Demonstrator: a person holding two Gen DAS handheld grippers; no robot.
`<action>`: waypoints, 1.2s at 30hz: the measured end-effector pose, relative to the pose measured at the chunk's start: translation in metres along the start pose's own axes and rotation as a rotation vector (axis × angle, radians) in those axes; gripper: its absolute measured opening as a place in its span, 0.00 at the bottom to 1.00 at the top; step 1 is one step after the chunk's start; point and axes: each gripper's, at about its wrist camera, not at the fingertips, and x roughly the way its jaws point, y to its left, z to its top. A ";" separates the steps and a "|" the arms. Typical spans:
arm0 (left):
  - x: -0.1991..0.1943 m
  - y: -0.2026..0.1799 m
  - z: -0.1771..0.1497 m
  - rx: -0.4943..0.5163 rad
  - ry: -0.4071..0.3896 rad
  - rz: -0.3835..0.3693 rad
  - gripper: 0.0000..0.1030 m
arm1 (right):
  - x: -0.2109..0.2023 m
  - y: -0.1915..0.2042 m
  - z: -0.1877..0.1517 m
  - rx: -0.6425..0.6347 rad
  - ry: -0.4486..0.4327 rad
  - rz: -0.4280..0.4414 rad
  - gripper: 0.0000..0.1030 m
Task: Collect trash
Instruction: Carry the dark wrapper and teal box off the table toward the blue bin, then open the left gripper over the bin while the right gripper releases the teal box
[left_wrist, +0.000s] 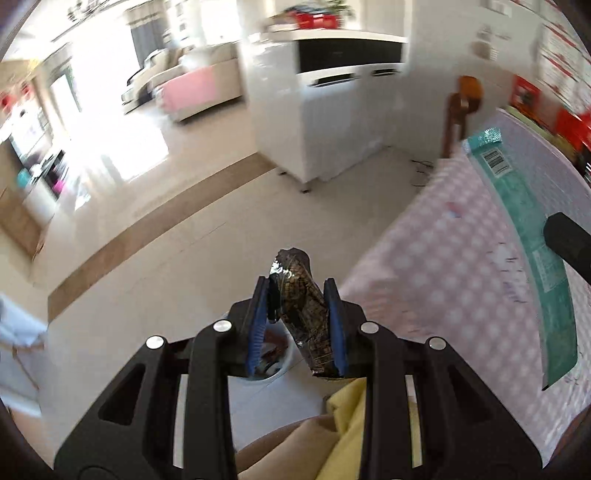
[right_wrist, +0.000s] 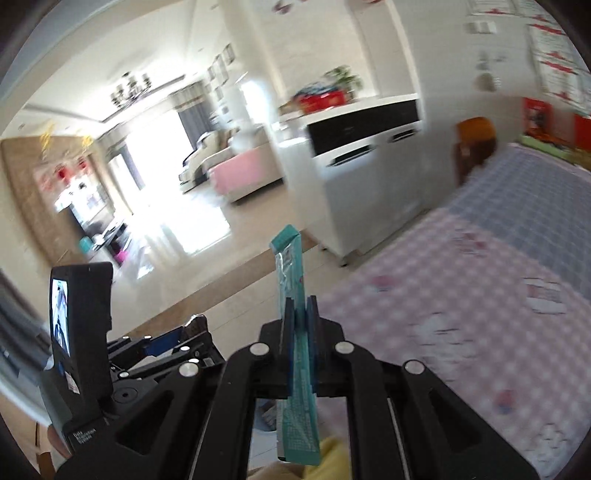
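both views are motion-blurred, so the print on the dark foil wrapper (left_wrist: 304, 306) can't be read, and the white bin (left_wrist: 275, 363) on the floor is mostly hidden behind the left gripper (left_wrist: 298, 317), w/ only part of its rim and some trash showing. left gripper is off the edge of the worktop (left_wrist: 461, 266), above the bin, fingers pinching the foil wrapper upright. right gripper (right_wrist: 299, 325) is beside the worktop too, fingers pressed flat on a long teal wrapper (right_wrist: 293, 295) standing on end, its bottom cut off by the frame.
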 end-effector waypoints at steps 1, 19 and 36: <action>0.003 0.013 -0.003 -0.024 0.011 0.012 0.29 | 0.010 0.013 -0.001 -0.016 0.016 0.018 0.06; 0.056 0.123 -0.045 -0.204 0.095 0.179 0.74 | 0.114 0.090 -0.048 -0.123 0.223 0.068 0.07; 0.051 0.180 -0.093 -0.333 0.120 0.227 0.74 | 0.190 0.155 -0.072 -0.154 0.375 0.086 0.65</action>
